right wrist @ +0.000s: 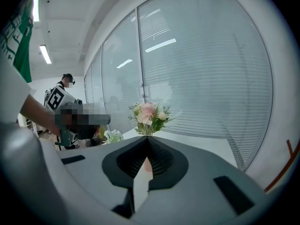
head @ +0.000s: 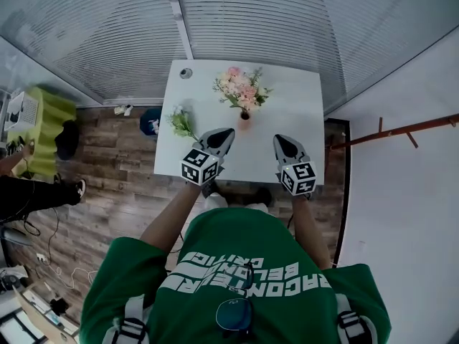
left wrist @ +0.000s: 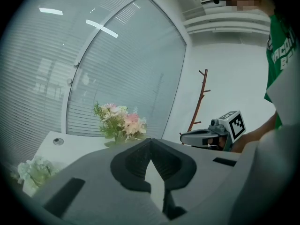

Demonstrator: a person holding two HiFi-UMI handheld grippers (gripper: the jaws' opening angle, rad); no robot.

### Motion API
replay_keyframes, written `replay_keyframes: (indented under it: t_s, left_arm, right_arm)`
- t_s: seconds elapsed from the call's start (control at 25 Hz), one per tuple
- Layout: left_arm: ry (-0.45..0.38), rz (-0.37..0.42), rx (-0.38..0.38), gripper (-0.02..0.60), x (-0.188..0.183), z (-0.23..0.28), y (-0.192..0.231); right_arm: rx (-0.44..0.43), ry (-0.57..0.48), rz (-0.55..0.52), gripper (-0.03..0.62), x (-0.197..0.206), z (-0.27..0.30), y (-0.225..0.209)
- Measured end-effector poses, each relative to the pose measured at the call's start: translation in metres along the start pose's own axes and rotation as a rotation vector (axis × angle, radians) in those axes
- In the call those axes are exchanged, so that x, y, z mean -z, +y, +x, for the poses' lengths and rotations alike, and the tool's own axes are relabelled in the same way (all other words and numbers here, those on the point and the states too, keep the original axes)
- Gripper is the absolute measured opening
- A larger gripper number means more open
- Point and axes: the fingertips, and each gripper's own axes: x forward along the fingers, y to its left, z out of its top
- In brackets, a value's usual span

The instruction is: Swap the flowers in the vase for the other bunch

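Note:
A pink and cream bunch of flowers (head: 241,90) stands in a small dark vase (head: 245,114) near the middle of the white table (head: 301,99). The other bunch (head: 181,122), green with white blooms, lies on the table's left side. My left gripper (head: 222,134) hovers over the near part of the table, just right of that bunch, shut and empty. My right gripper (head: 280,140) hangs level with it, right of the vase, also shut and empty. The left gripper view has the pink bunch (left wrist: 123,122) ahead and the white bunch (left wrist: 32,170) low left. In the right gripper view the pink bunch (right wrist: 150,116) stands straight ahead.
A glass wall with blinds (head: 237,20) runs behind the table. A small round metal cap (head: 186,72) sits at the table's back left corner. A wooden coat rack (head: 401,130) stands at the right. A blue object (head: 150,121) lies on the floor left of the table.

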Motion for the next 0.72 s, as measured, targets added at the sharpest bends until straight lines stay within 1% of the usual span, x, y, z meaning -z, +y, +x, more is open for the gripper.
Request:
replay_keyframes:
  t_s: [0.36, 0.72]
  left_arm:
    - [-0.010, -0.007, -0.045, 0.008, 0.002, 0.016, -0.023]
    - [-0.012, -0.009, -0.078, 0.008, 0.004, 0.018, -0.034]
  right_arm:
    - [-0.048, 0.006, -0.015, 0.012, 0.002, -0.013, -0.022]
    - [-0.082, 0.002, -0.025, 0.012, 0.001, -0.017, -0.027]
